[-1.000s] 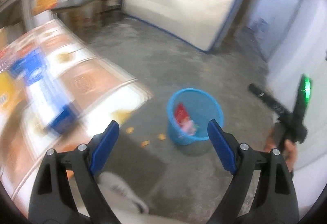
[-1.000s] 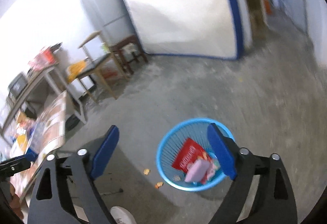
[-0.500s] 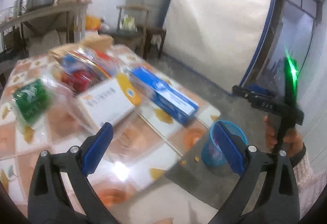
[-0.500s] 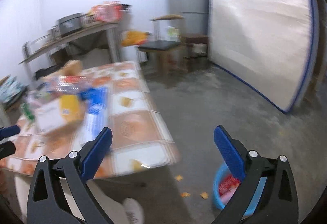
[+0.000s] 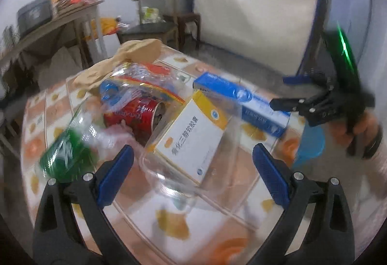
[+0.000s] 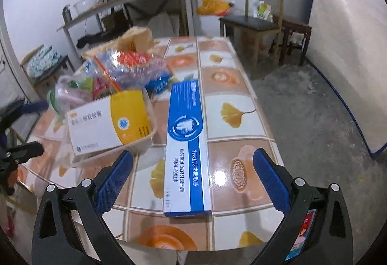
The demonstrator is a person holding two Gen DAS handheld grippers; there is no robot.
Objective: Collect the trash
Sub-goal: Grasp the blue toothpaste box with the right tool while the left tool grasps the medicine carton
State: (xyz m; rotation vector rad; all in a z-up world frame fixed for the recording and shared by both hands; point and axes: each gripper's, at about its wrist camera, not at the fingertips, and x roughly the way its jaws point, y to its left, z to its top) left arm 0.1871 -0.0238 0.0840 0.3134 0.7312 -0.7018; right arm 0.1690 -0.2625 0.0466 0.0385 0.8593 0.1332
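Trash lies on a tiled table [image 6: 232, 110]. A long blue and white toothpaste box [image 6: 186, 144] lies nearest my right gripper [image 6: 193, 180], which is open and empty just in front of it. A white and yellow medicine box [image 5: 193, 136] rests in a clear plastic tray [image 5: 183, 182], straight ahead of my open, empty left gripper [image 5: 193, 173]. Behind are a red can [image 5: 135, 115], a green packet [image 5: 65, 153], clear wrappers [image 5: 135, 86] and a brown paper bag [image 5: 125, 56]. The blue trash basket [image 5: 309, 146] shows past the table's right edge.
A wooden chair [image 6: 256, 23] with a dark seat stands beyond the table. A grey shelf table [image 6: 135, 3] with a box and bags runs along the back wall. A white panel [image 6: 348, 52] leans at the right over concrete floor [image 6: 314, 119].
Both grippers swung up and left from the blue basket on the floor to the table. They now face the trash pile, closer than half a second ago. Both stayed open.
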